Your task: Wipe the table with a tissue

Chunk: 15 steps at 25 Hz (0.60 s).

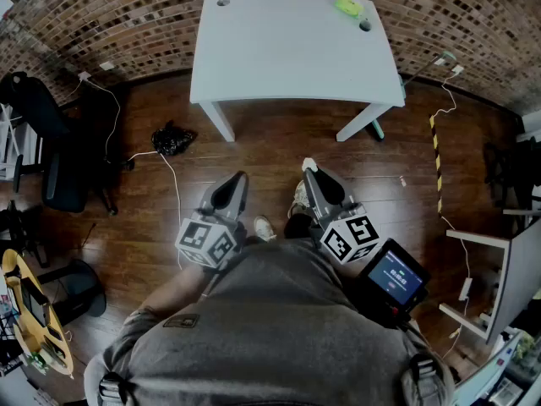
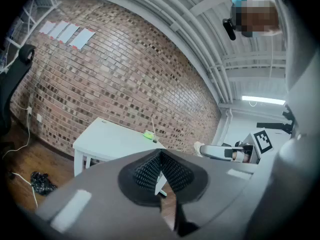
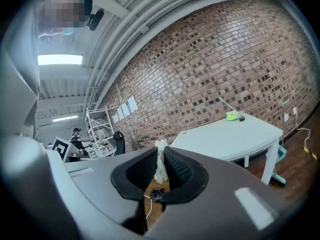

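Grey cloth over the person's shoulders fills the bottom of the head view, and just ahead of it both tools are held low over the dark wooden floor (image 1: pixel 254 155). The left gripper (image 1: pixel 232 189) has its ribbed black pads pressed together with nothing between them, as its own view confirms (image 2: pixel 160 170). The right gripper (image 1: pixel 314 176) is clamped on a small crumpled white paper tissue (image 1: pixel 309 164). In the right gripper view that wad stands up between the pads and pokes out past their tips (image 3: pixel 160 160). A white rectangular table (image 1: pixel 287 49) stands ahead of both grippers, well apart from them and against the brick wall. A small bright green object (image 1: pixel 347 6) sits at the corner beyond the right gripper, and a black crumpled bundle (image 1: pixel 172 139) lies on the floor ahead and to the left of the left gripper. I judge the tissue to be very light, soft and easily torn. It will flatten and drag rather than push, so the present pinch across its bunched middle seems right, with enough paper left beyond the tips to meet the tabletop. Wiping has not begun, as the tissue must first be carried forward to the table.
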Tool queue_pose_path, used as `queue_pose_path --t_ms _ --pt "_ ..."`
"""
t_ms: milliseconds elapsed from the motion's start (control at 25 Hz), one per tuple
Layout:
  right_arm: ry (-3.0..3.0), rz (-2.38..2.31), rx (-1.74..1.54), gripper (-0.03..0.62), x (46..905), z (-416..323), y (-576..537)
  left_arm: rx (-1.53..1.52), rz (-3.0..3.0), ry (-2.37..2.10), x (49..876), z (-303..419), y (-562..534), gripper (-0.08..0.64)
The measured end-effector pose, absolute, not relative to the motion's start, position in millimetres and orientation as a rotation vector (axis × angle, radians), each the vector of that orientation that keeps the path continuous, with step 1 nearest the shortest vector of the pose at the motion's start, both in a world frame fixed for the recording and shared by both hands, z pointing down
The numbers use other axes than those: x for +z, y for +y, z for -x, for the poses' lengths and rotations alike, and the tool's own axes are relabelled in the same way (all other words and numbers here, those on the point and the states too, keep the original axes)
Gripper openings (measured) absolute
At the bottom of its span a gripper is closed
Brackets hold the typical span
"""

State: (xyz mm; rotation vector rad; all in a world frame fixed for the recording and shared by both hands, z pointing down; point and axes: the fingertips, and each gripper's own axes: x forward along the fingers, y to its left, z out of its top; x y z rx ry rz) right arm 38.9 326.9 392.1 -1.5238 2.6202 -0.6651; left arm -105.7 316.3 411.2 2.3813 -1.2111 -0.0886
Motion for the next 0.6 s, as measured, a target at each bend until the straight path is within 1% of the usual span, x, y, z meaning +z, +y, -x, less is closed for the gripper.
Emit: queue_pose_path --t_ms 240,600 --pt "2.590 1.513 -0.660 0.049 393.3 -66.0 287.8 -0.080 -2.380 -1.235 411.0 84.1 282.2 0.002" --pt "2.584 1.477 -0.664 0.049 393.4 -129.3 194.1 -0.073 -2.364 -1.338 401.9 39.5 182.4 0.002"
